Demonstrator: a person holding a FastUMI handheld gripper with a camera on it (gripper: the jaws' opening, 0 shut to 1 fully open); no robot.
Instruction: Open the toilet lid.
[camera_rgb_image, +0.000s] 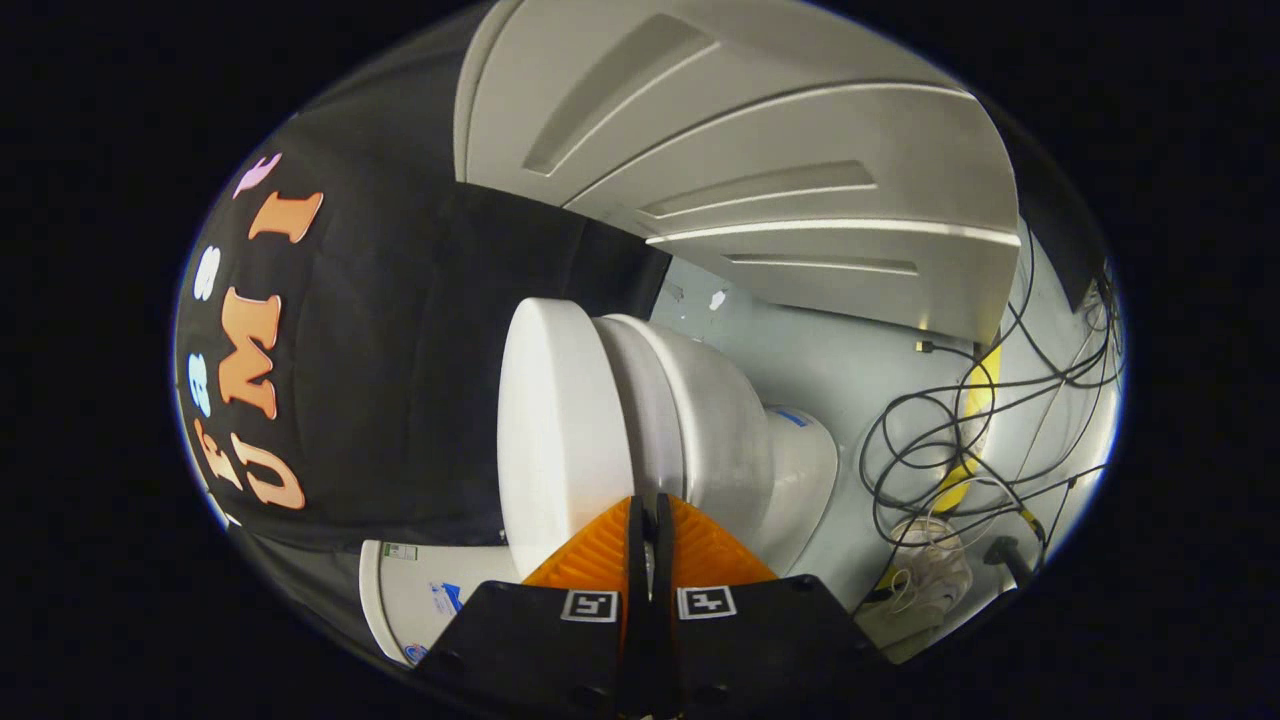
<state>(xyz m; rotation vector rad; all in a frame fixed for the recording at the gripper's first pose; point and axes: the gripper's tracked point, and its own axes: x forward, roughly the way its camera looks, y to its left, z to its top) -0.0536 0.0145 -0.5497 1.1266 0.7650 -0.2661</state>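
The view is rolled on its side, so the white toilet lies sideways just ahead of my fingers. Its lid is a thick white disc lying down flat against the seat and bowl. The bowl narrows into the pedestal on the grey floor. My gripper is shut, with only a thin dark slit between the two fingers and nothing visible between them. The fingertips sit right at the seam where the lid's front rim meets the seat. I cannot tell whether they touch it.
The toilet's white tank lies behind the lid, against the black cloth wall. Loose black cables and a yellow strip sprawl over the grey floor beside the pedestal. A white panelled wall stands beyond.
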